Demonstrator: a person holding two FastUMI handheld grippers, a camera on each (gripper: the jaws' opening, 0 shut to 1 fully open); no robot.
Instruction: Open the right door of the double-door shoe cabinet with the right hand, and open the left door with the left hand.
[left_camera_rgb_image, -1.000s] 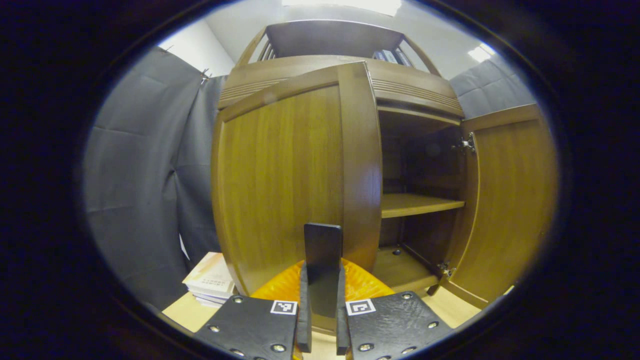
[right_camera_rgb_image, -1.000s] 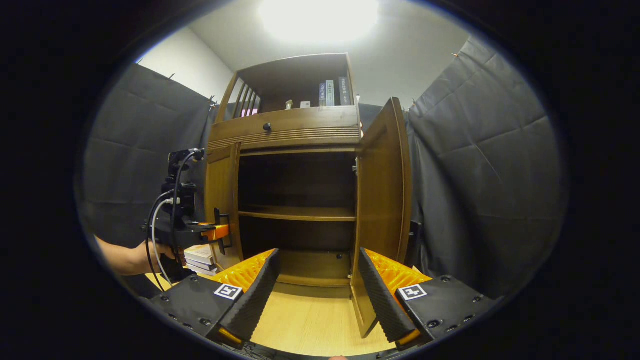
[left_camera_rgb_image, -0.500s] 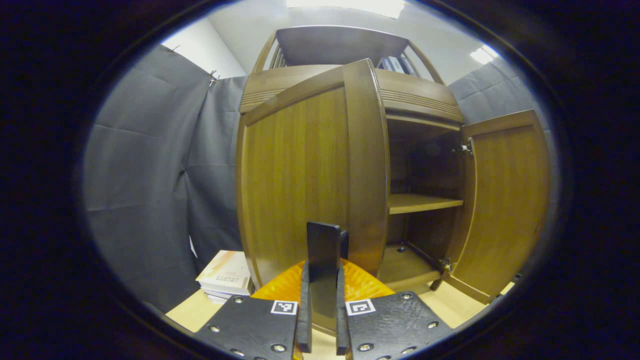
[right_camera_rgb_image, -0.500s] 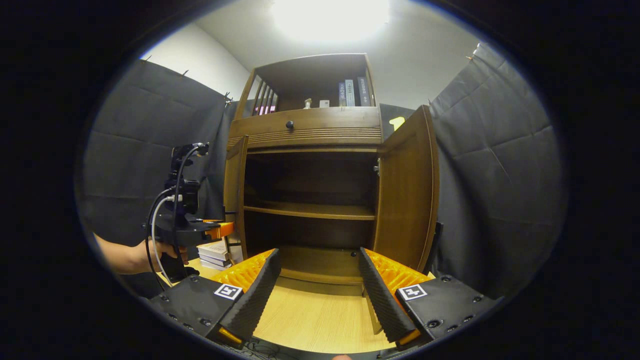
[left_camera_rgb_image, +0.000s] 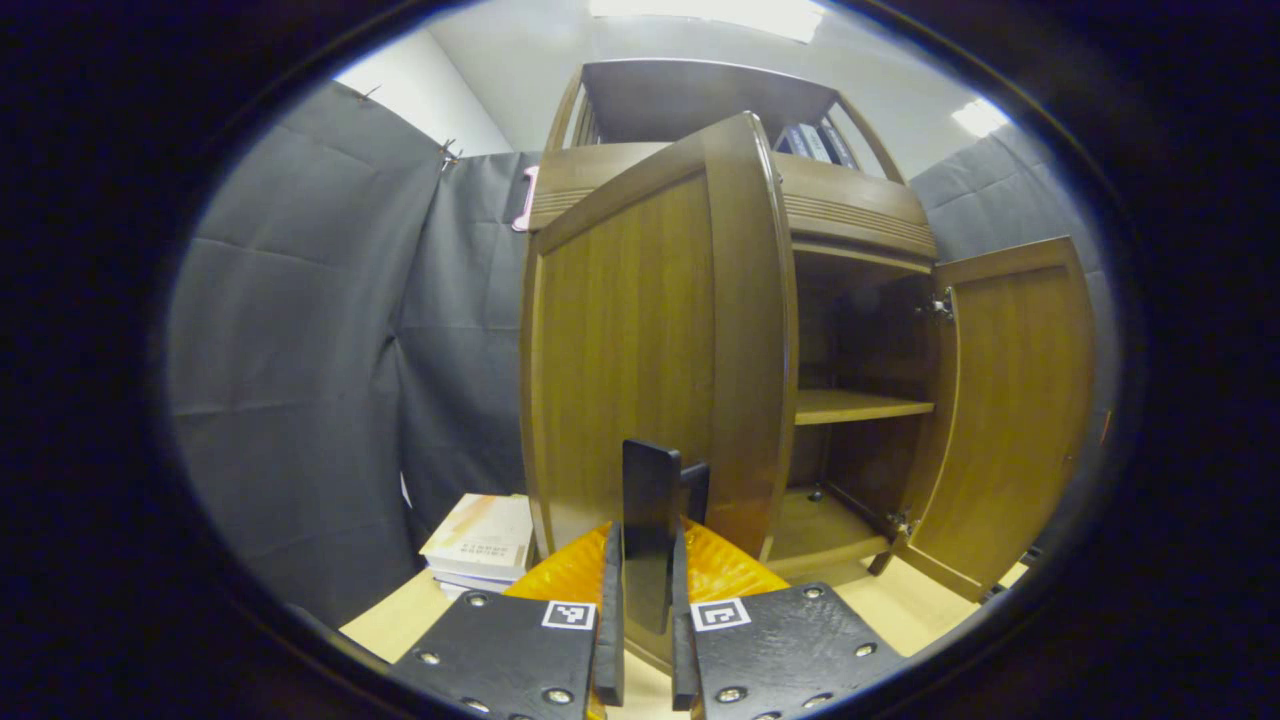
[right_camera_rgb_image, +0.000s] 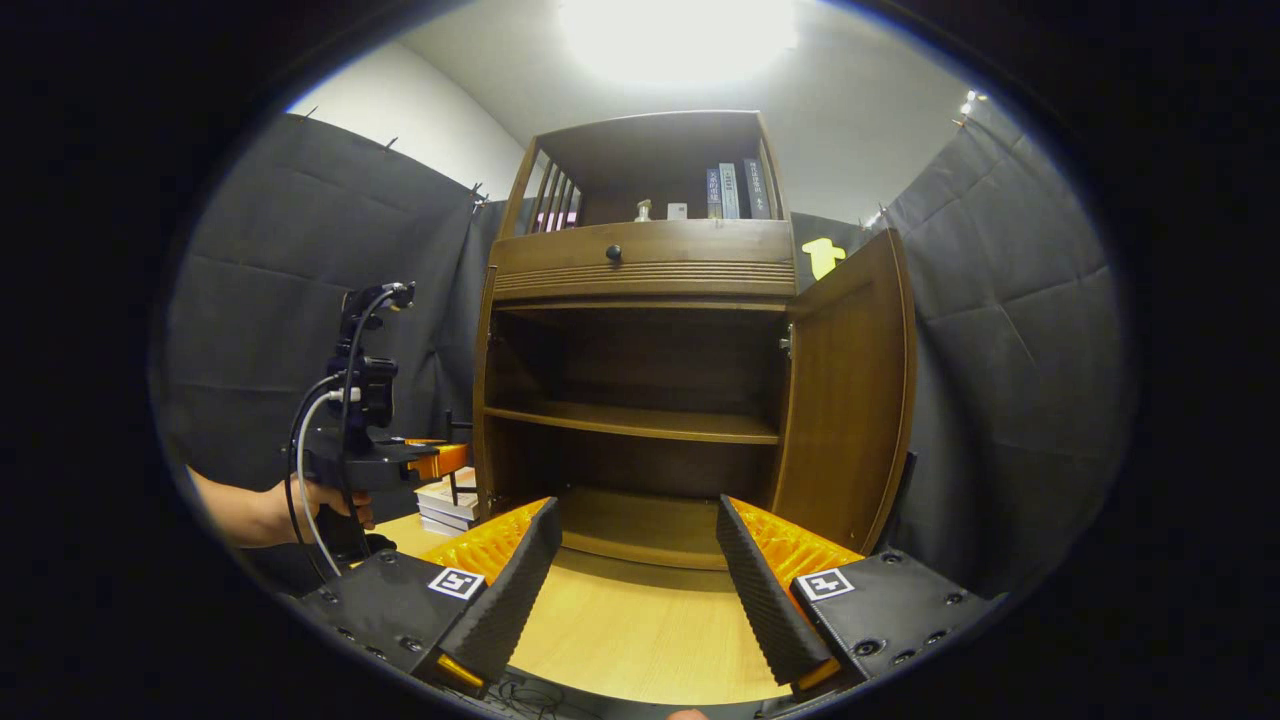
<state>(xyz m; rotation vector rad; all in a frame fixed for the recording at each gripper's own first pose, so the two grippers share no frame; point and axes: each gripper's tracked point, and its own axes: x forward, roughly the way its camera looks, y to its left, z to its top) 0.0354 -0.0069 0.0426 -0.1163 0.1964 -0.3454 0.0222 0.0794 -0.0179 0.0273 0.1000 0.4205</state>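
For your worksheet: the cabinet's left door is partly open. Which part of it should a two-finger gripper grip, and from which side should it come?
Grip the dark upright handle near the left door's free edge, coming from the front. It is a thin vertical bar standing off the panel, so fingers fit either side, as the left gripper shows.

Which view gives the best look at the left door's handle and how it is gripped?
The left gripper view: the left gripper is closed on the dark handle of the left door. In the right gripper view the handle is small and far off, beside the edge-on door.
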